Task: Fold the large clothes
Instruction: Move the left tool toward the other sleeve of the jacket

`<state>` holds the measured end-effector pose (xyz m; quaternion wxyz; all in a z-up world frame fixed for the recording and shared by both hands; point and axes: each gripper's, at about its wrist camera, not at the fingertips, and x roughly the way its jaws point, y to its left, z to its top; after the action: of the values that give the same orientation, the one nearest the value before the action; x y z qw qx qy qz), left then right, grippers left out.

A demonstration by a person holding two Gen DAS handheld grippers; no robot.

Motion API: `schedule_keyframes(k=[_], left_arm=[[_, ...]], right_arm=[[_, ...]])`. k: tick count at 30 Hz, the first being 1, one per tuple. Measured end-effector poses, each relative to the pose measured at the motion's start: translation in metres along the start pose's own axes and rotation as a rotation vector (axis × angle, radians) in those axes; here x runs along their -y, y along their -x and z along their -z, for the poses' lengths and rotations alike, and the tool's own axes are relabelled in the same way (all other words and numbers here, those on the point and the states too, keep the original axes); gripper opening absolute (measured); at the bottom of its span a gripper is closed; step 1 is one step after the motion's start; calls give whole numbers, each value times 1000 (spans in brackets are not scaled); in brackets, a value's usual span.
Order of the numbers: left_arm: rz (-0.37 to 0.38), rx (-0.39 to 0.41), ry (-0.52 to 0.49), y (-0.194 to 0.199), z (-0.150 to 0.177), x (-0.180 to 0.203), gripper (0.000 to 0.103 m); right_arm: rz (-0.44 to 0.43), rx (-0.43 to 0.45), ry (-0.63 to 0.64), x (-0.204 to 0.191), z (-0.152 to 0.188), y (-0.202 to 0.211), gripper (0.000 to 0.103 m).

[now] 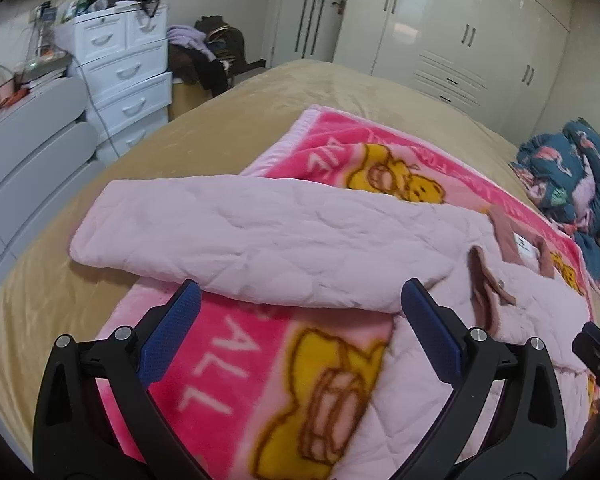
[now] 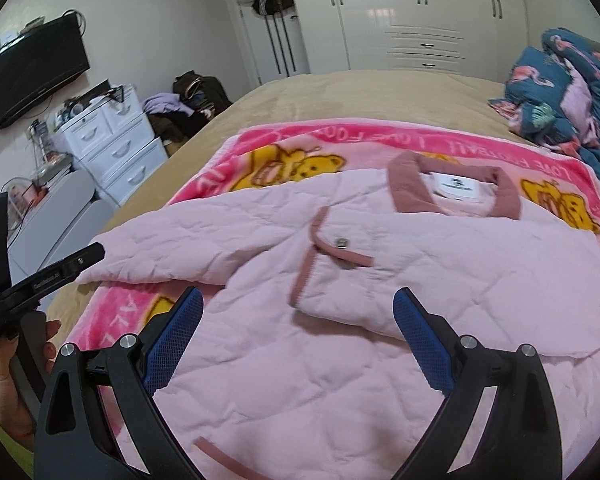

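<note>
Two grippers hover over a pale pink quilted jacket [image 2: 340,280] spread face-up on a pink bear-print blanket [image 2: 440,144], which covers the tan bed [image 2: 340,92] and gives the fold a flat surface. The left gripper [image 1: 300,300] stands with jaws wide apart, holding nothing, aimed at the jacket's left sleeve [image 1: 228,240], which stretches sideways past the blanket's edge. That sleeve likely gets folded inward next, hence the approach from below it. The right gripper [image 2: 298,308] is likewise spread and empty, poised above the jacket's front near the pocket flap [image 2: 336,248] (its snap shows). The collar [image 2: 452,188] lies at the far end, so the hem sits nearest the person. A flamingo-print bundle [image 2: 560,92] sits aside near the bed's edge.
</note>
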<state>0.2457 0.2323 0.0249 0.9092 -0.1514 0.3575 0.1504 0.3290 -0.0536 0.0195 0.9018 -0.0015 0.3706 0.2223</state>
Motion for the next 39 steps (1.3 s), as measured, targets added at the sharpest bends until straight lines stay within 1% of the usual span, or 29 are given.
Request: schedule_keyframes(k=[4,10,17,24,30,31,34,36,39], left_arm=[[-11,-15,42,-8,-2,-18,94],[-34,-61,120,-26,-1,-48,94],[-35,-92,221,-40,0,-80,94],[-59,-100,333,-58,1,-114,94],[-64,-114,424,-82,2,-138,94],[-68,-115,465,-87,3,-146,94],[-38,-118,567,-100,8,-162,94],[-14,-120,615,-111,9,-170,94],[-9,-88,641,-114,6,-178,93]], right_arm=[[-24,-19,30,-23,-2,-16,95],[-50,-46,64,-52,-2,-37,95],[-75,-79,108,-82,0,-60,95],[-92,-110,140,-103,2,-80,95],[-101,-123,141,-107,6,-88,95],[-99,-126,141,-105,7,-89,95],[-93,-126,130,-98,10,-86,95],[-86,-124,118,-91,11,-83,95],[-71,-122,112,-80,13,-76,95]])
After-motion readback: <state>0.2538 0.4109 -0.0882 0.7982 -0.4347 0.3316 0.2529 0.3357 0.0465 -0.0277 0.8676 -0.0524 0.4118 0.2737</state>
